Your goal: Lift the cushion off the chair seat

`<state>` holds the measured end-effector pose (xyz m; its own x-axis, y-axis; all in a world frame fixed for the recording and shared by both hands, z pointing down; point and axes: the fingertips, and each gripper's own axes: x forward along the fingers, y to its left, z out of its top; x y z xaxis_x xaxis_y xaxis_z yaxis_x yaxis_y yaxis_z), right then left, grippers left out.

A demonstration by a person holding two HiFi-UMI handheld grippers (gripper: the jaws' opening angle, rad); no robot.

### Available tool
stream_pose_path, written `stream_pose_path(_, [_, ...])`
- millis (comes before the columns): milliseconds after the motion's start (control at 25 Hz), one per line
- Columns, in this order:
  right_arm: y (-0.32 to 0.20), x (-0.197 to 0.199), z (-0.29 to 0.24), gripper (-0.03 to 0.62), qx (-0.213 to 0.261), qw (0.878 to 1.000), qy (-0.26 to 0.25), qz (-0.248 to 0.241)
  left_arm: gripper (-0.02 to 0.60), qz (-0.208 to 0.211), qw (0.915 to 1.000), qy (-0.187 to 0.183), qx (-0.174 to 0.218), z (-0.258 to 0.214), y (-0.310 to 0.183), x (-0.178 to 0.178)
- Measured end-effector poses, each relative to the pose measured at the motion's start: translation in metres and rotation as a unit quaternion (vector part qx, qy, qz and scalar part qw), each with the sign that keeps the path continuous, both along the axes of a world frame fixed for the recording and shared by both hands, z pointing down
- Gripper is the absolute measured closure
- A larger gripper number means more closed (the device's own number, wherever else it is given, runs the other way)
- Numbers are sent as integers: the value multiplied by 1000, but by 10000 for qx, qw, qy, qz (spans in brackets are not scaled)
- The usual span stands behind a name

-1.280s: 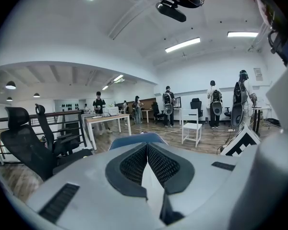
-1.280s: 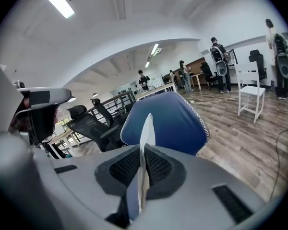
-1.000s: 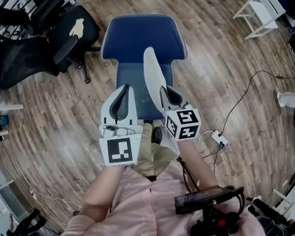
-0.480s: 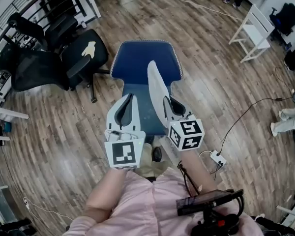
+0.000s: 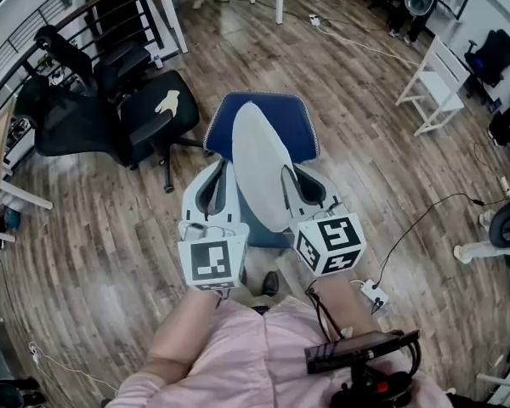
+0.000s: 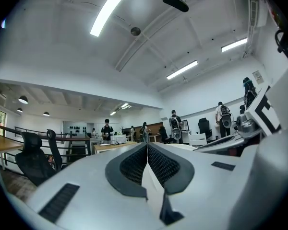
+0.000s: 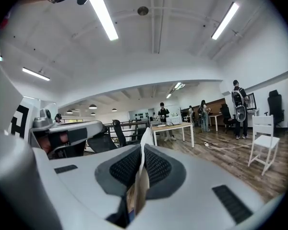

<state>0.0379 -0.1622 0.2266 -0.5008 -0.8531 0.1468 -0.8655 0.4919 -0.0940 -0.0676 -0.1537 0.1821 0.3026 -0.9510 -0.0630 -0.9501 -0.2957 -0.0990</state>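
Clamping one edge, the right tool [image 5: 291, 181] holds the thin, likely light cushion [image 5: 257, 160] above the chair [image 5: 293, 126]; left tool [image 5: 214, 185] clenched empty.

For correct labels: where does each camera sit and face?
Head view: on the person's head, steeply down at chair and cushion; shows forearms, left hand-held gripper, right hand-held gripper.
Left gripper view: on that gripper, along its shut jaws, up towards the ceiling.
Right gripper view: likewise; jaws pinch the cushion.
Shared: head view and right gripper view show the cushion.
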Motion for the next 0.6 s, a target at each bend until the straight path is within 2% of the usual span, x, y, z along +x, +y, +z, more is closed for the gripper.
stream_pose_path(160, [6, -11, -27, 572, 299, 9995, -12, -99, 568, 16, 9999, 118, 89, -20, 3, -4])
stream_pose_path(320, [7, -18, -47, 572, 489, 9987, -61, -148, 567, 76, 9998, 45, 200, -36, 3, -7])
stream_pose_path(600, [4, -15, -65, 572, 740, 9972, 103, -78, 566, 77, 9994, 129, 305, -54, -5, -6])
